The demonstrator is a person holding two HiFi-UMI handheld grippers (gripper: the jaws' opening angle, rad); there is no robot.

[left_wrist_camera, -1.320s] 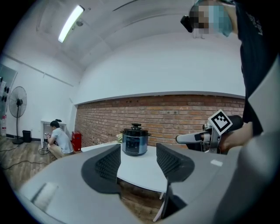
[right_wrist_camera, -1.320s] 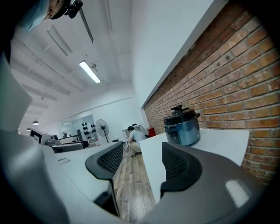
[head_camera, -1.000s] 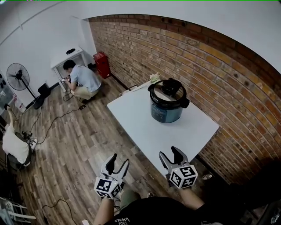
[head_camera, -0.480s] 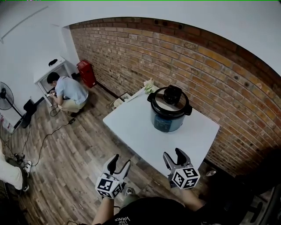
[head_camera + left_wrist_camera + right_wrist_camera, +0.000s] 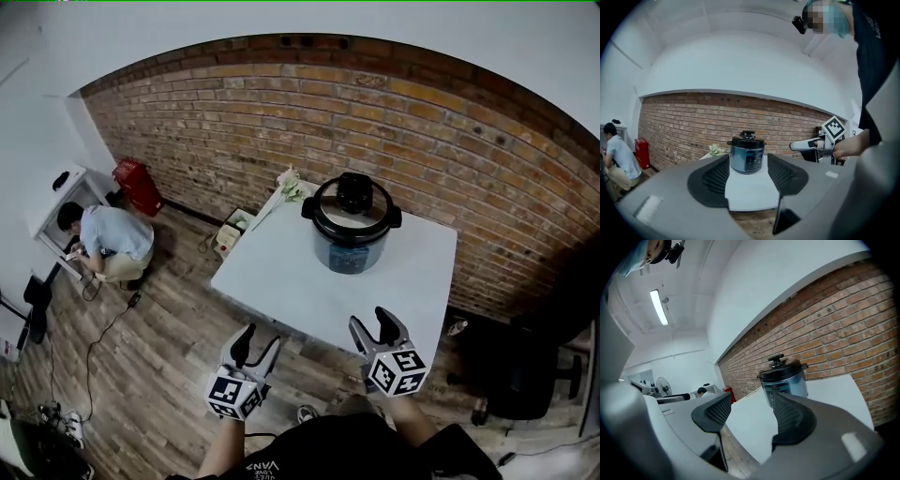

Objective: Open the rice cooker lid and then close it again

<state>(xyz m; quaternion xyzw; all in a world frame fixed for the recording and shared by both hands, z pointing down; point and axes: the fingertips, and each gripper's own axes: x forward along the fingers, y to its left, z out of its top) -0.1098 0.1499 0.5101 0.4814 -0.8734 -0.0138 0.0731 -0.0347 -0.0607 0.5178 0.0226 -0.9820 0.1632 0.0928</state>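
Head view, rice cooker (image 5: 352, 236) on white table (image 5: 300, 286), brick wall (image 5: 450, 141)

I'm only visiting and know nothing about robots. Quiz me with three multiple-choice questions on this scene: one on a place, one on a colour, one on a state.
1. Where does the rice cooker stand?
A. on the floor
B. on the white table
C. on a chair

2. What colour is the wall behind it?
A. green
B. red-brown
C. yellow

3. How is the cooker's lid?
A. shut on the pot
B. lying beside the pot
C. tipped up, open

Answers: 1 B, its base rests on the tabletop. 2 B, bare red-brown brick shows behind it. 3 A, the black lid sits flat on the pot.
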